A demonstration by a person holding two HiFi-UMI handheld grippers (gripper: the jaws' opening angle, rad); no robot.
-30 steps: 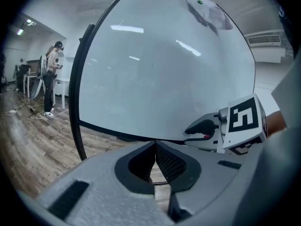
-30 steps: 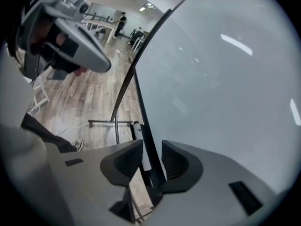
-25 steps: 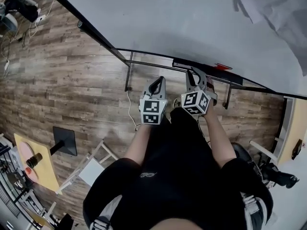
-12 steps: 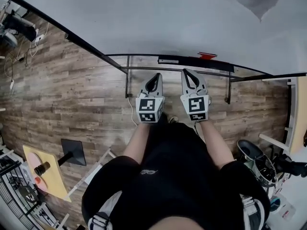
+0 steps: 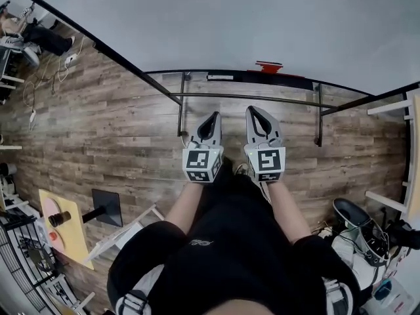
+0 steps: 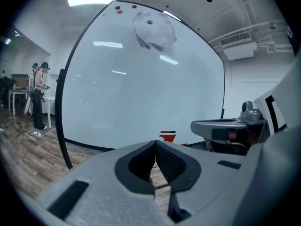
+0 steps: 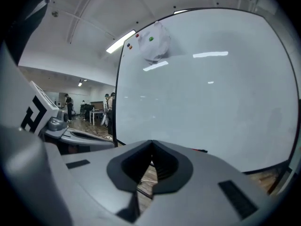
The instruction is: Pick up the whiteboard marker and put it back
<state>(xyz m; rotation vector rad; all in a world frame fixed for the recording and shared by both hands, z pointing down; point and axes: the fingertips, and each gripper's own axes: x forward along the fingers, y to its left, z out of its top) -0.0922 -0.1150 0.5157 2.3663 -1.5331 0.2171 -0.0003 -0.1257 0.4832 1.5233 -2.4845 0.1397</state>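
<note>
The whiteboard [image 5: 230,18] stands in front of me, with a dark ledge [image 5: 289,79] along its lower edge. On that ledge sits a red object [image 5: 269,65] with a slim dark piece on top [image 6: 168,132]; whether that piece is the marker I cannot tell. My left gripper [image 5: 211,117] and right gripper [image 5: 254,110] are held side by side above the floor, short of the ledge and pointing at it. Both are shut with nothing between the jaws, as the left gripper view [image 6: 155,144] and the right gripper view [image 7: 151,145] confirm.
A sheet of paper [image 6: 153,29] is pinned high on the board with magnets. The stand's metal bars [image 5: 249,97] run below the ledge. A yellow table [image 5: 62,228] and a folding frame [image 5: 128,225] stand at left, a chair [image 5: 357,218] at right. People [image 6: 37,93] stand far left.
The right gripper has rolled upright and its jaws have gone from apart to shut. Both grippers have pulled back from the ledge and risen, now level with each other.
</note>
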